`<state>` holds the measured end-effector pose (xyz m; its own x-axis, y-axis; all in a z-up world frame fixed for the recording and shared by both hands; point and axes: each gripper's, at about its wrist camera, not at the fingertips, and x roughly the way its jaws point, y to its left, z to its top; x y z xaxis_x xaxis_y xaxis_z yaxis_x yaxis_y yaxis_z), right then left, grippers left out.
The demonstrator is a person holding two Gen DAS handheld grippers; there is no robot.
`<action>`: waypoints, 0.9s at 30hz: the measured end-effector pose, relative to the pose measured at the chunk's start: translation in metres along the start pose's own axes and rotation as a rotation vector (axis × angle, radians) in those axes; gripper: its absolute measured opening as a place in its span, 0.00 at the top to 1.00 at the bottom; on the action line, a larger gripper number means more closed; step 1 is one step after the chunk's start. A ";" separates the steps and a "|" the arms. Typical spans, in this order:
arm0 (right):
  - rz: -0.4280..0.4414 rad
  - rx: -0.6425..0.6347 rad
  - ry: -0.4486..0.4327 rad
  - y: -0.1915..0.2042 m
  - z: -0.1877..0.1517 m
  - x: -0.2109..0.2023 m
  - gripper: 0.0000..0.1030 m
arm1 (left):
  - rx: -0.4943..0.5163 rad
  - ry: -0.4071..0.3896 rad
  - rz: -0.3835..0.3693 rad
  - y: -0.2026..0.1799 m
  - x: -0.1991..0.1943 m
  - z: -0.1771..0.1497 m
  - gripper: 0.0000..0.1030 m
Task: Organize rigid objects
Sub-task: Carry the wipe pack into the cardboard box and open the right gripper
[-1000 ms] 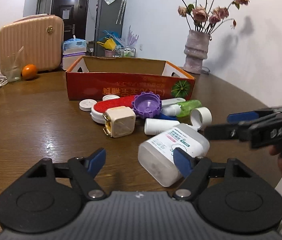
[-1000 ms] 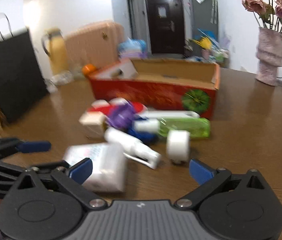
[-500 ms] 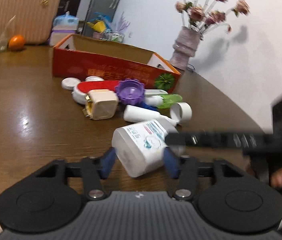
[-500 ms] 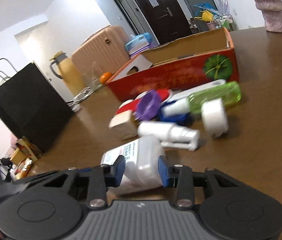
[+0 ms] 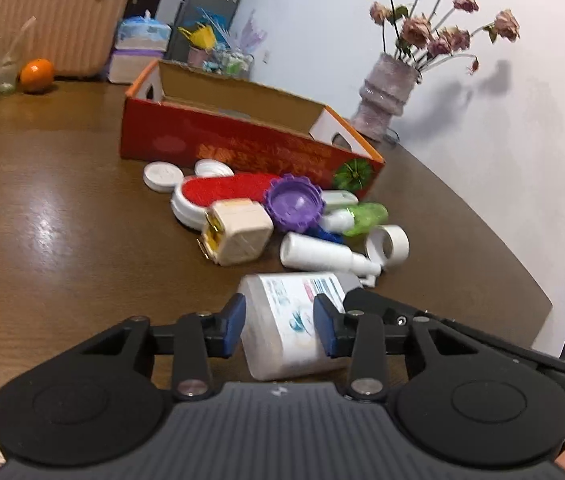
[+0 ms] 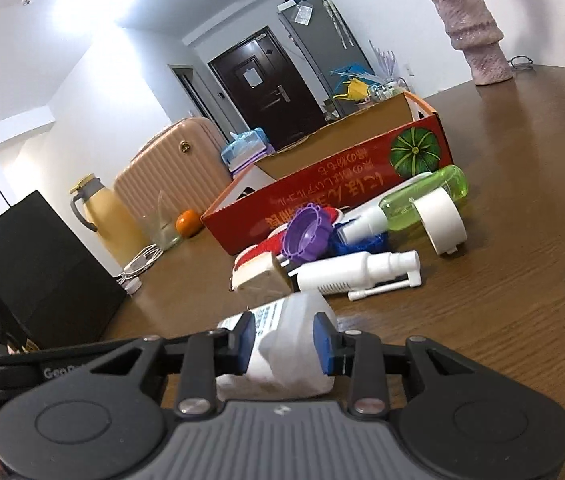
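Both tongs [image 5: 279, 330] [image 6: 284, 344] clamp white bottle [image 5: 286, 332] between blue pads.

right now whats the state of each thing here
left gripper: shut on white jar
right gripper: shut on white jar
white jar: on its side
red box: open-topped
spray bottle: lying flat
green bottle: lying flat
vase: upright
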<state>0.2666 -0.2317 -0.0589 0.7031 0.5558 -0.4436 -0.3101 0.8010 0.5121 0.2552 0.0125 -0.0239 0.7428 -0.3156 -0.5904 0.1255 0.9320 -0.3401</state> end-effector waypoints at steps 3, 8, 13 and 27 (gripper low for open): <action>0.012 0.009 0.009 -0.004 0.004 0.006 0.69 | -0.015 -0.012 0.001 0.000 0.000 0.001 0.64; 0.031 0.034 0.013 -0.009 -0.001 0.013 0.70 | -0.049 0.004 0.002 0.005 0.007 0.001 0.70; 0.039 0.055 0.007 -0.011 -0.002 0.014 0.71 | -0.061 0.018 0.003 0.008 0.011 0.007 0.70; 0.029 -0.044 -0.086 0.006 0.005 -0.018 0.71 | 0.018 -0.138 -0.033 -0.018 -0.021 0.004 0.75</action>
<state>0.2556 -0.2377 -0.0437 0.7450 0.5593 -0.3634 -0.3574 0.7948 0.4906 0.2400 0.0035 -0.0023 0.8213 -0.3193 -0.4727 0.1618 0.9250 -0.3437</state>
